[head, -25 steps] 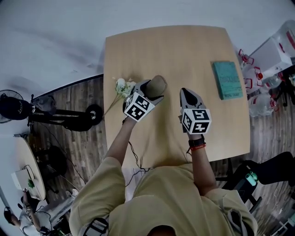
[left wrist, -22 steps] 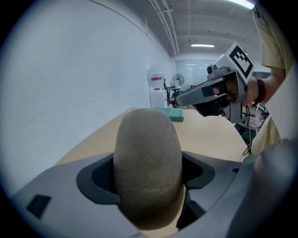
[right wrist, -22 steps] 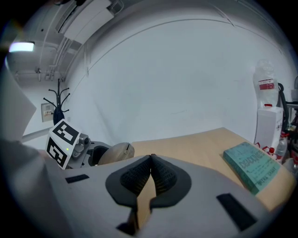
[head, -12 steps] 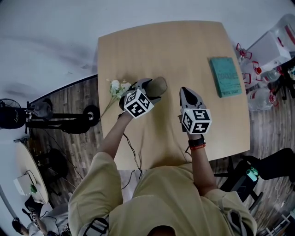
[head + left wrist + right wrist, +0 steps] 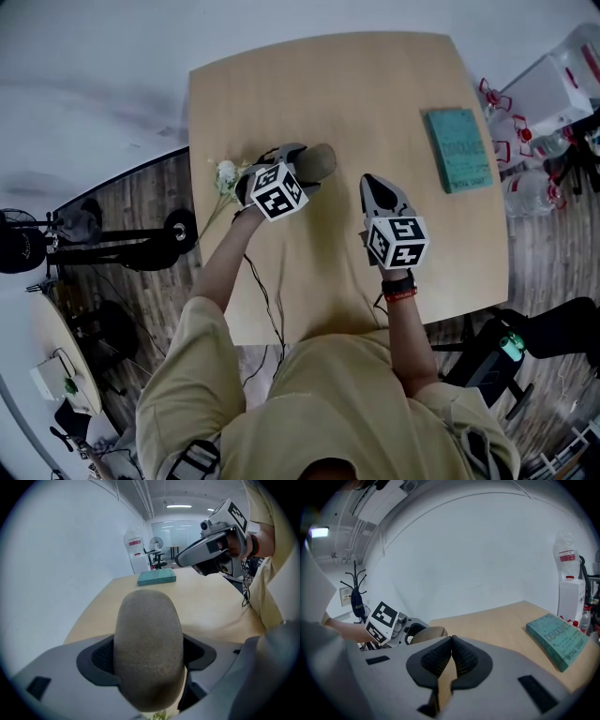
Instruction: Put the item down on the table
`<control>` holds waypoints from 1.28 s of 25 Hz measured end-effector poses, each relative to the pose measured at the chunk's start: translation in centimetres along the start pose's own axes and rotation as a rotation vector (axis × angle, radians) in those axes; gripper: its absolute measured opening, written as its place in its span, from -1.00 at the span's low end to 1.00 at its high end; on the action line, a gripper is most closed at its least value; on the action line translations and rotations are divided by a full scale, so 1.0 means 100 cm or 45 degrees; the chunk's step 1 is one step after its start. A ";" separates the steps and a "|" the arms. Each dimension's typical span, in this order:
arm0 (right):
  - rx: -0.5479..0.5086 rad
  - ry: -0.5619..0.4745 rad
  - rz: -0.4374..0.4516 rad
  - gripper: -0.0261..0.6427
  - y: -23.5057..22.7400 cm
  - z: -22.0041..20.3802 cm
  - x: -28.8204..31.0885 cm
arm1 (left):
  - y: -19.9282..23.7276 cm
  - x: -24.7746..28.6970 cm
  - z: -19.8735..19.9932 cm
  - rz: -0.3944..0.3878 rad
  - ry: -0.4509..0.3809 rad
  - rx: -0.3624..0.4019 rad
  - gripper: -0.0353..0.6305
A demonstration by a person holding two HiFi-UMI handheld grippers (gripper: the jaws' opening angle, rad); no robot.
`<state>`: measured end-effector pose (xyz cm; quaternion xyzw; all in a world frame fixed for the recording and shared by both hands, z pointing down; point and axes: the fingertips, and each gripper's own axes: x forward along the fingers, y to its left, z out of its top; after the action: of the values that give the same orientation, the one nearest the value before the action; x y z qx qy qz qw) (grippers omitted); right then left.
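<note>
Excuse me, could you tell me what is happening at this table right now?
A person is working two handheld claws over a wooden table. The left claw is shut on a rounded tan item near the table's left side, next to a sprig of white flowers; the item is not yet released. The right claw is shut and empty. A teal book lies untouched toward the right edge.

A green book (image 5: 459, 150) lies flat near the right side of the surface (image 5: 375, 84). White flowers (image 5: 225, 173) lie at its left edge, with the stem sticking out over the wood floor (image 5: 159, 197). A black fan (image 5: 23, 248) is far off to the left.
</note>
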<state>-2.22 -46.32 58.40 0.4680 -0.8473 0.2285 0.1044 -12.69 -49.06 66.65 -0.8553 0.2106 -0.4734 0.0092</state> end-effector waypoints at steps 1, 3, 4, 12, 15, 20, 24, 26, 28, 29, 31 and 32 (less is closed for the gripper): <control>0.008 0.015 0.001 -0.88 -0.001 -0.003 0.002 | 0.000 0.003 -0.002 -0.008 0.005 -0.003 0.23; 0.023 0.053 0.010 -0.88 -0.002 -0.010 0.007 | 0.000 0.010 -0.006 -0.019 0.011 -0.016 0.23; 0.030 0.075 0.019 -0.88 -0.002 -0.014 0.010 | 0.000 0.013 -0.009 -0.023 0.014 -0.025 0.23; 0.072 0.161 0.037 -0.88 -0.012 -0.036 0.021 | -0.006 0.039 -0.025 -0.079 0.075 -0.021 0.23; 0.085 0.182 0.036 -0.88 -0.015 -0.043 0.025 | -0.007 0.047 -0.030 -0.103 0.096 -0.012 0.23; 0.095 0.208 0.040 -0.88 -0.020 -0.052 0.030 | -0.011 0.061 -0.033 -0.145 0.152 0.030 0.23; 0.112 0.223 0.044 -0.88 -0.022 -0.060 0.034 | -0.013 0.074 -0.035 -0.162 0.189 0.083 0.23; 0.123 0.232 0.043 -0.88 -0.024 -0.063 0.036 | -0.014 0.080 -0.036 -0.171 0.208 0.107 0.23; 0.133 0.241 0.041 -0.88 -0.027 -0.066 0.037 | -0.016 0.087 -0.037 -0.187 0.226 0.127 0.23; 0.137 0.245 0.041 -0.88 -0.028 -0.068 0.037 | -0.018 0.090 -0.038 -0.195 0.234 0.139 0.23; 0.141 0.254 0.050 -0.88 -0.029 -0.070 0.038 | -0.020 0.095 -0.041 -0.203 0.255 0.172 0.23; 0.142 0.257 0.054 -0.88 -0.029 -0.071 0.039 | -0.021 0.098 -0.043 -0.203 0.269 0.191 0.23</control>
<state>-2.14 -47.06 66.94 0.4296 -0.8281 0.3234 0.1584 -10.91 -49.93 77.33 -0.8117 0.1057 -0.5742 0.0132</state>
